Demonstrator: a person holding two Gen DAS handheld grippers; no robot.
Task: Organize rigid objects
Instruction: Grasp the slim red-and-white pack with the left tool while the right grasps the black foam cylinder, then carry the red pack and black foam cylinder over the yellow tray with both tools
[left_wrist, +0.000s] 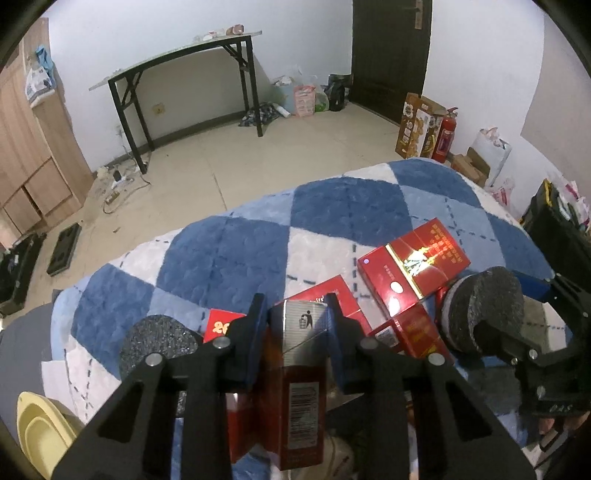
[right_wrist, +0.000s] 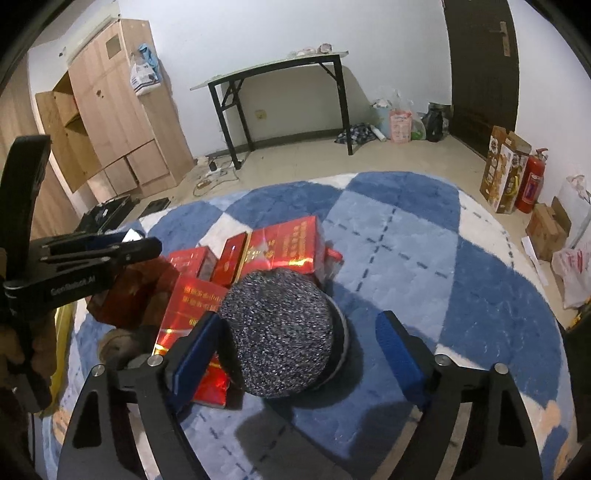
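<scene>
Blue-and-white checked blanket (left_wrist: 236, 254) carries red boxes (left_wrist: 410, 258). My left tool (left_wrist: 295, 314) clenched on one dark-red box (left_wrist: 297, 387), held upright. My right tool (right_wrist: 295, 336) unclenched, straddling grey speckled round block (right_wrist: 280, 328), pads apart from it.

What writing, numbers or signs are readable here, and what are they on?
"GenRobot.AI", faint, on the left claw's black side.
"20", cut off, on a red box beside that claw.
Bin-and-person litter sign and a barcode, digits unreadable, on the dark red box it grips.
Gold characters on the large red pack: too blurred.
Fire extinguisher label: too small.
</scene>
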